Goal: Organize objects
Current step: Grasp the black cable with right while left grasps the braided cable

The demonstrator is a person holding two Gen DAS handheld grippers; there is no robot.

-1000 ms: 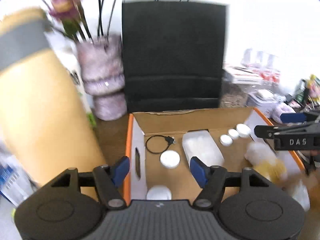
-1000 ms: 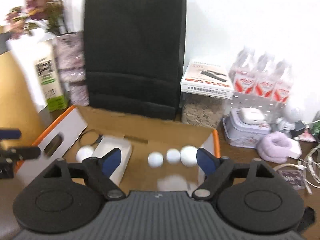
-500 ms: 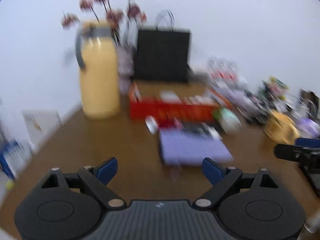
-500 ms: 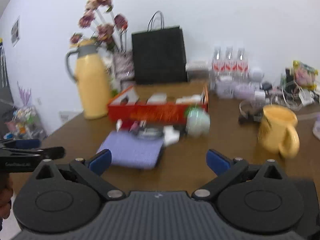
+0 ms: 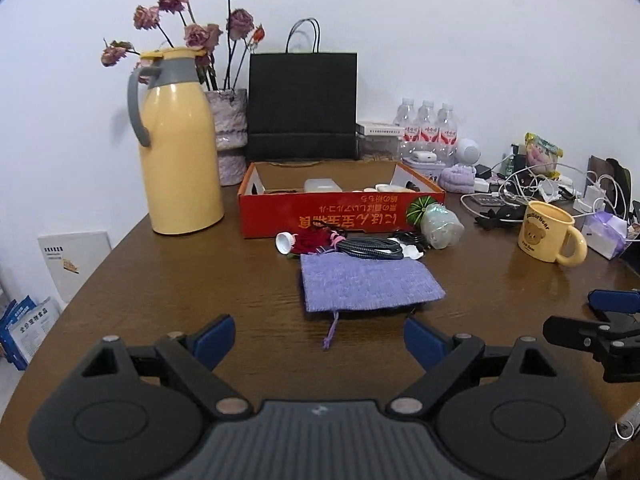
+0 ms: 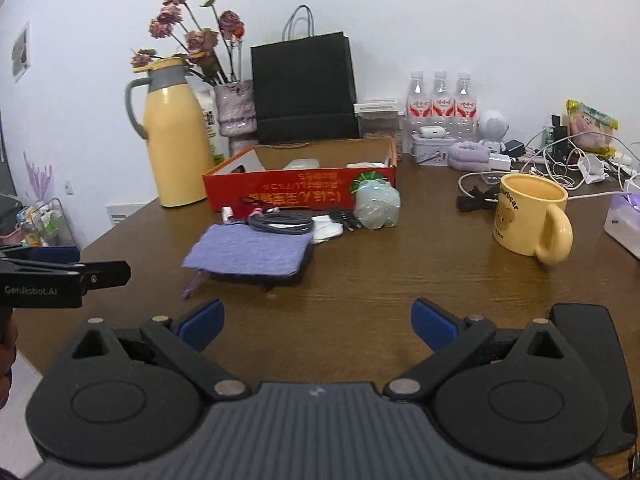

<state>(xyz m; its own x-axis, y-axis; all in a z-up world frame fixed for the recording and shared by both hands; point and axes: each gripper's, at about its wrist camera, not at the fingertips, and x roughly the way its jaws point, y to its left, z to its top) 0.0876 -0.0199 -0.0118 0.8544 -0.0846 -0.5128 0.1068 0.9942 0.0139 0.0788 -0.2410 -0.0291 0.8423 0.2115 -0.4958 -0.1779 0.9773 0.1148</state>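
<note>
An open red cardboard box (image 5: 340,216) (image 6: 300,194) stands mid-table with small white items inside. In front of it lie a purple cloth pouch (image 5: 368,286) (image 6: 248,254), a coiled dark cable (image 5: 370,249) (image 6: 280,224), a red tangle with a white cap (image 5: 285,242) and a pale green crumpled bag (image 5: 440,224) (image 6: 376,206). My left gripper (image 5: 320,338) is open and empty, near the table's front edge, short of the pouch. My right gripper (image 6: 316,322) is open and empty, also back from the objects.
A yellow thermos jug (image 5: 178,144), a vase of dried flowers (image 5: 230,136) and a black paper bag (image 5: 302,106) stand behind the box. A yellow bear mug (image 5: 550,236) (image 6: 528,220) is at the right. Cables, water bottles (image 6: 440,104) and clutter fill the far right.
Both grippers have pulled back from above the box to the table's near edge. The view now takes in the whole table. Both stay open and empty.
</note>
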